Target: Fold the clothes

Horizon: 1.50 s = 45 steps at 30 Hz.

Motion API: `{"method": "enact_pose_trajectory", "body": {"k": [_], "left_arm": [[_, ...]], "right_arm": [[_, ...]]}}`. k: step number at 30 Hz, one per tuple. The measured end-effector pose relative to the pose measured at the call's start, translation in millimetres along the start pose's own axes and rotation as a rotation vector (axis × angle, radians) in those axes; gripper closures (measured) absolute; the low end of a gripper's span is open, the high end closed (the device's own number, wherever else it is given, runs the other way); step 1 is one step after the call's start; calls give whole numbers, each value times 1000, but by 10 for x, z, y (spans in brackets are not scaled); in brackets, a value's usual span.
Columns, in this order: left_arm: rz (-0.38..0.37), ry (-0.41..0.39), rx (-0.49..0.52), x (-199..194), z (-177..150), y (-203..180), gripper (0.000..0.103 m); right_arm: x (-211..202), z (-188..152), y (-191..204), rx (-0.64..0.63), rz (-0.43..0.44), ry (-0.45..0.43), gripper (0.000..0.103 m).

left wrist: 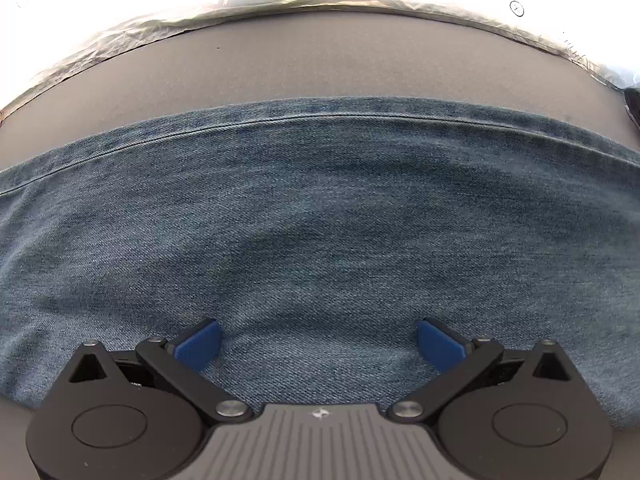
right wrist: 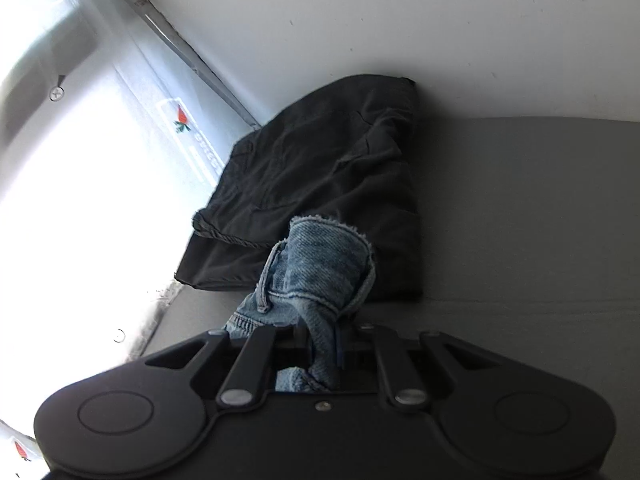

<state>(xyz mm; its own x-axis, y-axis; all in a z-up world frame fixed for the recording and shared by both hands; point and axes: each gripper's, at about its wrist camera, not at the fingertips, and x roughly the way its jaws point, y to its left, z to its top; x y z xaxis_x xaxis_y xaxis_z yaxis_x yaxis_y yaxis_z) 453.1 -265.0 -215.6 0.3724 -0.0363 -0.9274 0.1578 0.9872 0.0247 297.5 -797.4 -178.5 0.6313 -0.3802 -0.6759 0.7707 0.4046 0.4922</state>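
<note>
Blue jeans (left wrist: pixel 320 216) lie spread across the grey table (left wrist: pixel 320 64), one frayed end bunched and lifted in the right gripper (right wrist: pixel 320 352), whose jaws are clamped on the denim. The left gripper (left wrist: pixel 320 344) hangs over the flat cloth, jaws spread wide, holding nothing. Heavy, limp denim likely handles best by seams or hems. Folded dark trousers (right wrist: pixel 320 184) sit near the table's far edge.
</note>
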Motion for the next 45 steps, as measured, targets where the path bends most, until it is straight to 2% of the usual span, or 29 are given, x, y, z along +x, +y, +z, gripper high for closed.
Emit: {"method": "enact_pose_trajectory", "body": {"k": [2,4,6,7,9,11,13,14,16,19,21,25,27,30,34,38,42,45], "left_arm": [[-3,2,4,3,7,-4,0],[-5,6,6,5,12,-4,0],[-5,2,5,3,8,-7,0],[-5,-1,5,2,4,-7,0],[-8,-10,7,-9,-24,-2,0],[-10,-16,5,-16,-44,0,0],[-14,-31,5,-26,-68,1,0],[-20,-37,10,-29,-74,8,0],[-49,-46,6,-73,-116,82,1],[-77,-68,-48,-212,-180,343,1],[-76,-86,-120,-307,-239,622,1],[-51,-107,-342,-462,-492,1365,4],[-20,-120,-457,-489,-623,1821,6],[67,-143,-595,-573,-891,2371,11],[127,-177,-702,-650,-1134,2954,12],[175,-212,-753,-607,-1153,3244,11],[217,-233,-737,-515,-1043,3371,11],[239,-230,-737,-416,-968,3444,9]], "right_arm": [[-2,-54,12,-28,-93,16,70],[-130,-49,100,-71,-163,-11,52],[-311,-24,247,-150,-211,-63,47],[-385,-30,341,-198,-229,-75,38],[-506,-85,503,-279,-214,-83,32],[-585,-174,553,-286,-111,-59,37],[-589,-305,638,-258,17,-13,53],[-570,-439,742,-253,74,25,57],[-544,-735,1001,-296,137,106,76],[-541,-1237,1394,-362,226,204,78],[-583,-1535,1603,-381,297,279,78],[-626,-2095,1987,-428,408,424,78],[-634,-2365,2162,-489,411,471,78],[-591,-2704,2354,-553,394,532,83],[-511,-3011,2528,-602,352,568,87],[-465,-3167,2645,-628,314,567,92],[-389,-3146,2751,-623,292,555,93],[-323,-3123,2740,-574,283,565,94]]}}
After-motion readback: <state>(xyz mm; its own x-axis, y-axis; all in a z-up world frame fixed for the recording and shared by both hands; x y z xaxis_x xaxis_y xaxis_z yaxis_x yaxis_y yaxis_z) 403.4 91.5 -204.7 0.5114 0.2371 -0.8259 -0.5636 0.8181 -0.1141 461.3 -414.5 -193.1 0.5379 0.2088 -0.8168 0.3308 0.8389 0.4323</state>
